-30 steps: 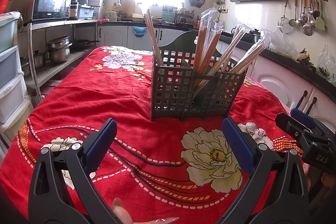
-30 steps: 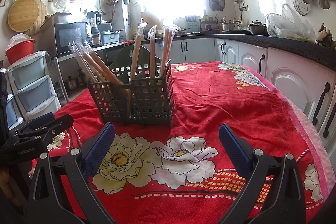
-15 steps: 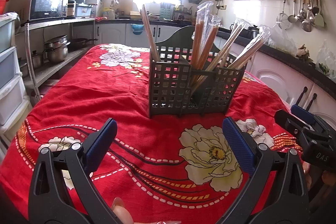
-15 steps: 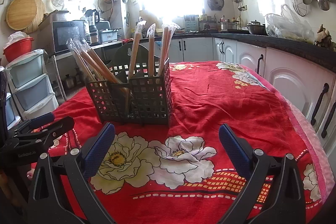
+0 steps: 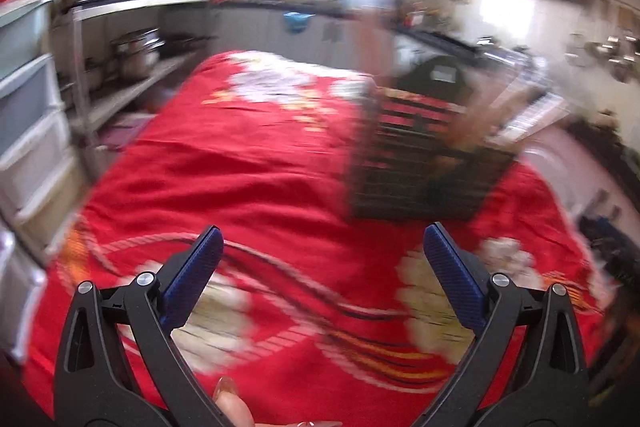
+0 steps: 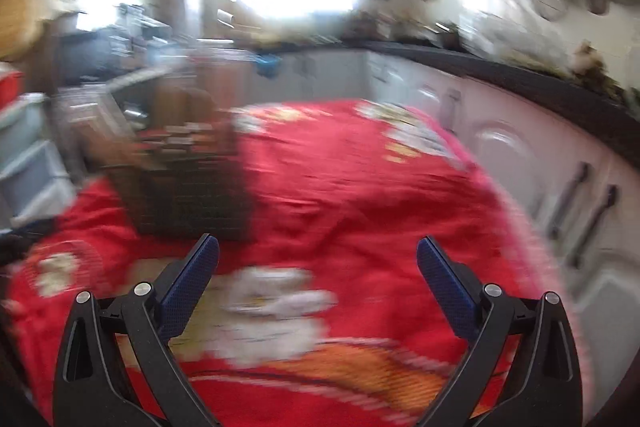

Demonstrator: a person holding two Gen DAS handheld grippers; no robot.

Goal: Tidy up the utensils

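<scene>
Both grippers spread wide over the red cloth, nothing held.

Nearest, the left gripper [image 5: 322,247] and right gripper [image 6: 318,259] are seen with jaws apart and empty above the floral tablecloth [image 5: 248,163]. Beyond, the dark slatted utensil basket [image 5: 420,167] is set on the cloth, holding what seem to be wrapped chopsticks, heavily blurred. Counters and white cabinets [image 6: 500,139] are seen farthest.

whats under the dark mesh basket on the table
The basket stands on the red flowered tablecloth. The cloth covers the tabletop, so that surface is hidden. Motion blur hides finer detail.
</scene>
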